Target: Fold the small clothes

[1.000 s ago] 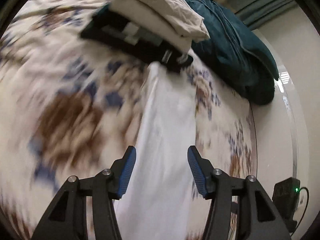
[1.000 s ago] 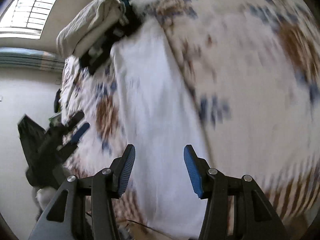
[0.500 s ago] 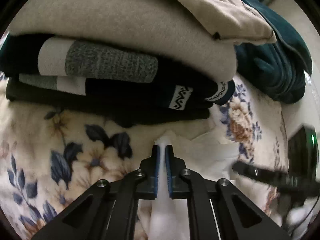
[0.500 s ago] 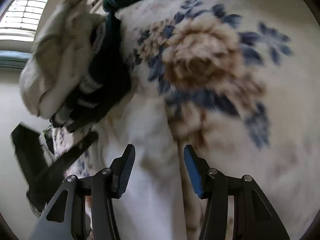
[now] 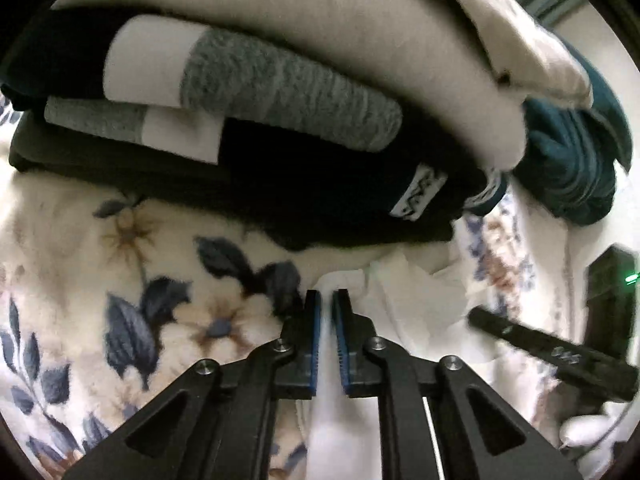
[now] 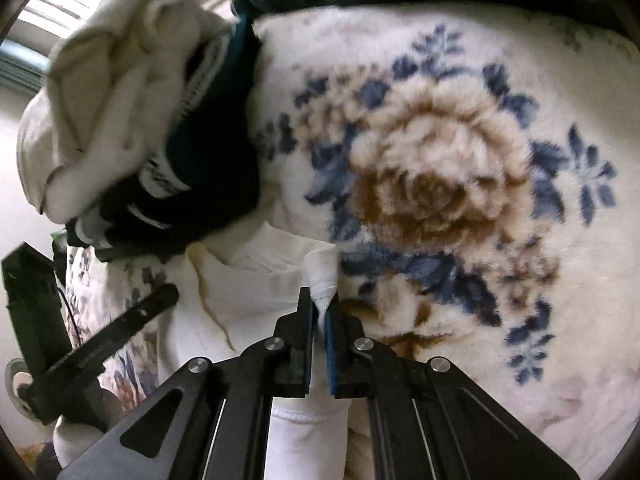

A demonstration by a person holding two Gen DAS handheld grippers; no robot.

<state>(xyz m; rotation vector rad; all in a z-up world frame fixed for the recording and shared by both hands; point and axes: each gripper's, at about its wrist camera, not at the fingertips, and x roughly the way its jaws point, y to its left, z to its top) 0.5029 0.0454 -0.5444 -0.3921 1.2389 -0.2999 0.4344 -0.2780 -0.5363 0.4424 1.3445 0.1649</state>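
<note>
Both hand-held grippers — left (image 5: 327, 300) and right (image 6: 320, 304) — are pinching the white garment's (image 6: 256, 300) far corners at lower centre, below the folded stack (image 5: 248, 128), probably readying a fold.

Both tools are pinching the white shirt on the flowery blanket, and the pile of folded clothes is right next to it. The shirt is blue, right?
Not blue. Both wrist views show a white cotton garment. The left tool and right tool do pinch it on the floral fleece blanket, beside the stack of folded clothes.
</note>
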